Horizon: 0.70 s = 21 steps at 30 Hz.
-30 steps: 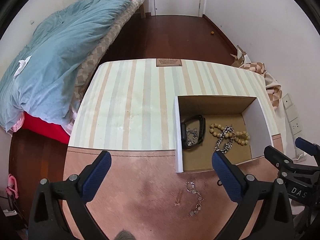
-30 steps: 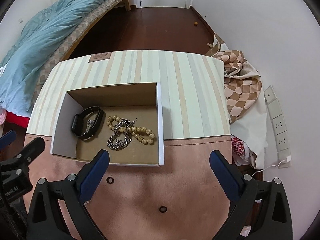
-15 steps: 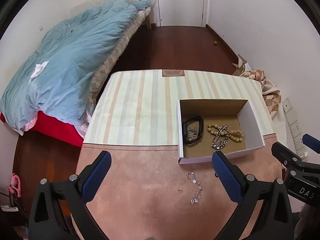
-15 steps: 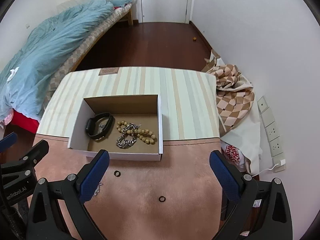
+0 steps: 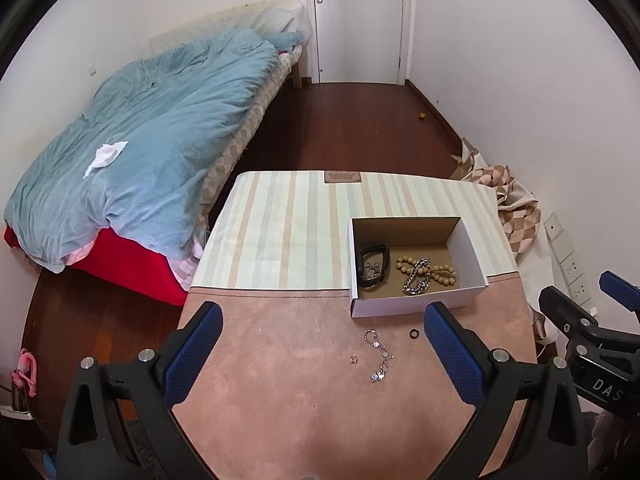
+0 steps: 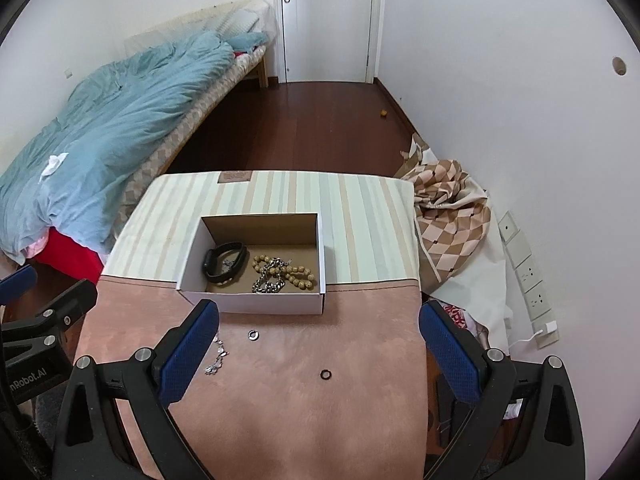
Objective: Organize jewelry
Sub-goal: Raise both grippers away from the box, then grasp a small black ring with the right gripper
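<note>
An open white cardboard box (image 5: 416,307) (image 6: 256,303) sits on the table and holds a black band (image 5: 374,262) (image 6: 224,262), a wooden bead string (image 5: 440,269) (image 6: 298,274) and a silver chain (image 5: 416,284) (image 6: 270,285). On the pink mat before the box lie a thin silver bracelet (image 5: 378,356) (image 6: 216,356), a small earring (image 5: 353,360), a ring by the box (image 5: 413,334) (image 6: 253,335) and a dark ring (image 6: 326,374). My left gripper (image 5: 322,356) is open and empty, raised above the mat. My right gripper (image 6: 318,356) is open and empty, also raised.
The table (image 5: 288,224) has a striped cloth at the back and a pink mat in front. A bed with a blue duvet (image 5: 140,140) stands left. A checked cloth heap (image 6: 448,208) lies against the right wall, with wall sockets (image 6: 528,276) beside it.
Both grippers have pulled back and up from the table, so the box and loose jewelry look smaller and farther. Nothing on the table has moved.
</note>
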Available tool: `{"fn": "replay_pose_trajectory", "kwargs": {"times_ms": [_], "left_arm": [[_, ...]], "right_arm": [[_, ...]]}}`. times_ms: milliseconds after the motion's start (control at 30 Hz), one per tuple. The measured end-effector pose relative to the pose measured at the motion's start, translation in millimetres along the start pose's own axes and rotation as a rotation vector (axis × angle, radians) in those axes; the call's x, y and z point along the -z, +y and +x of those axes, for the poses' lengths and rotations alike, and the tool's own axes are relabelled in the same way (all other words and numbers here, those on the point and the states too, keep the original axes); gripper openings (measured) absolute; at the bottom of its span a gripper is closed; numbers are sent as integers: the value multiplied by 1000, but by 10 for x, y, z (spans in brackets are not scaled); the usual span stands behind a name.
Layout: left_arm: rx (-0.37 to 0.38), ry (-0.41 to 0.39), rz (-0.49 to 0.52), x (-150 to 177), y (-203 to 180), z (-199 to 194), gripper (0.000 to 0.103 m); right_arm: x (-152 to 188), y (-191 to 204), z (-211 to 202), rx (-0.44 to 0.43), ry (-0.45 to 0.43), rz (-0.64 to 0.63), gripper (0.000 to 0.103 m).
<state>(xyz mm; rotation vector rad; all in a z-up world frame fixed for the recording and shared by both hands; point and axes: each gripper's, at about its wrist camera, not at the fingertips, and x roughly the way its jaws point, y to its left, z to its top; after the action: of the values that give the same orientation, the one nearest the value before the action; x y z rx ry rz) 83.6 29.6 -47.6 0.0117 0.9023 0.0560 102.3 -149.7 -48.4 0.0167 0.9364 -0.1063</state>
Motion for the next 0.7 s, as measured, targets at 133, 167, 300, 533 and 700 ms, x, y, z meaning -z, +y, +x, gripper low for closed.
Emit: {"fn": "replay_pose_trajectory", "kwargs": {"times_ms": [133, 167, 300, 533, 700], "left_arm": [[5, 1, -16, 63, 19, -117, 103], [-2, 9, -27, 82, 29, -126, 103], [-25, 38, -46, 228, 44, -76, 103], [-104, 126, -35, 590, 67, 408, 103], [-128, 254, -50, 1025, 116, 868, 103]], "right_arm": [[66, 12, -140, -9, -12, 9, 101], [95, 7, -150, -12, -10, 16, 101], [263, -74, -37, -20, 32, 55, 101], [769, -363, 584, -31, 162, 155, 80], [1247, -449, 1053, -47, 229, 208, 67]]}}
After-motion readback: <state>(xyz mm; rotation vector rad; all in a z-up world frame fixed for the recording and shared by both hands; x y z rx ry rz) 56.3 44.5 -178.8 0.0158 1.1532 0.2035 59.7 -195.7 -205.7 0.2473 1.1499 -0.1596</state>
